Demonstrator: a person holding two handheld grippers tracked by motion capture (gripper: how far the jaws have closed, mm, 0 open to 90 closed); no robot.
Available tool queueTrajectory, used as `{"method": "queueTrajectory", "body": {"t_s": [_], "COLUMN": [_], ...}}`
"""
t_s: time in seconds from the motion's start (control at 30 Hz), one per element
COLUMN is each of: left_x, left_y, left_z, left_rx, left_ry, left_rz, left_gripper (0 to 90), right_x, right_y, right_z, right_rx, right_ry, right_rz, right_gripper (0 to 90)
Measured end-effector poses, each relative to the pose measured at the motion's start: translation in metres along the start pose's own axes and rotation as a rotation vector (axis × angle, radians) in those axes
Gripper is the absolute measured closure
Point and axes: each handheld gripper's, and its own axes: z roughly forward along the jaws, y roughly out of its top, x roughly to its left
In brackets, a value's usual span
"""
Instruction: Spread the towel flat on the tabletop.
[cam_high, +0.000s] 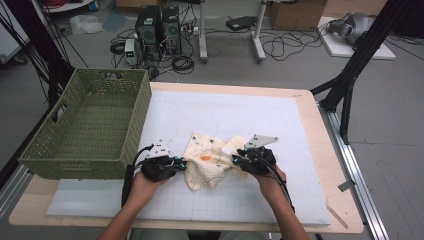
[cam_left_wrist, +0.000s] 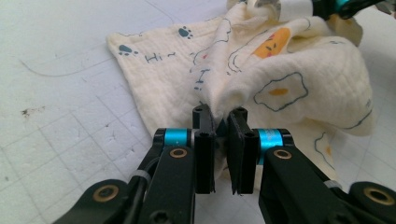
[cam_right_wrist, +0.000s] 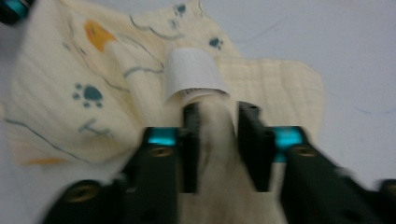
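While the cream printed cloth (cam_high: 207, 160) lies bunched near the white mat's (cam_high: 280, 125) front edge, left gripper (cam_high: 184, 165) pinches its left fold, right gripper (cam_high: 234, 160) pinches the right edge by the white tag (cam_right_wrist: 194, 74); green basket (cam_high: 85, 125) sits far left.

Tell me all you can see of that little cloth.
The cloth is pale yellow crinkled fabric printed with blue paw prints, fried eggs and orange blobs. A white tag is sewn on. It lies crumpled on the white mat, pinched at either side by the left gripper and right gripper.
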Motion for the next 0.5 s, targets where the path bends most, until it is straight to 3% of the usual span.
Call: {"method": "queueTrajectory", "body": {"t_s": [0.03, 0.1, 0.3, 0.5], "left_x": [0.0, 0.0, -0.001, -0.007], "left_y": [0.0, -0.001, -0.002, -0.002], "left_z": [0.0, 0.0, 0.001, 0.007], "left_rx": [0.0, -0.001, 0.006, 0.023], "left_ry": [0.0, -0.001, -0.017, -0.063], "left_rz": [0.001, -0.003, -0.003, 0.01], "left_gripper": [81.7, 82.0, 83.0, 83.3], "right_x": [-0.002, -0.008, -0.033, -0.059], "right_y": [-0.001, -0.004, -0.022, -0.049], "right_z": [-0.001, -0.006, -0.029, -0.046], "right_rx": [0.008, -0.005, -0.013, 0.043], "right_ry": [-0.021, -0.032, -0.13, -0.24], "right_rz": [-0.008, 0.031, 0.127, 0.235], "right_gripper": [85.2, 86.1, 86.0, 86.0]}}
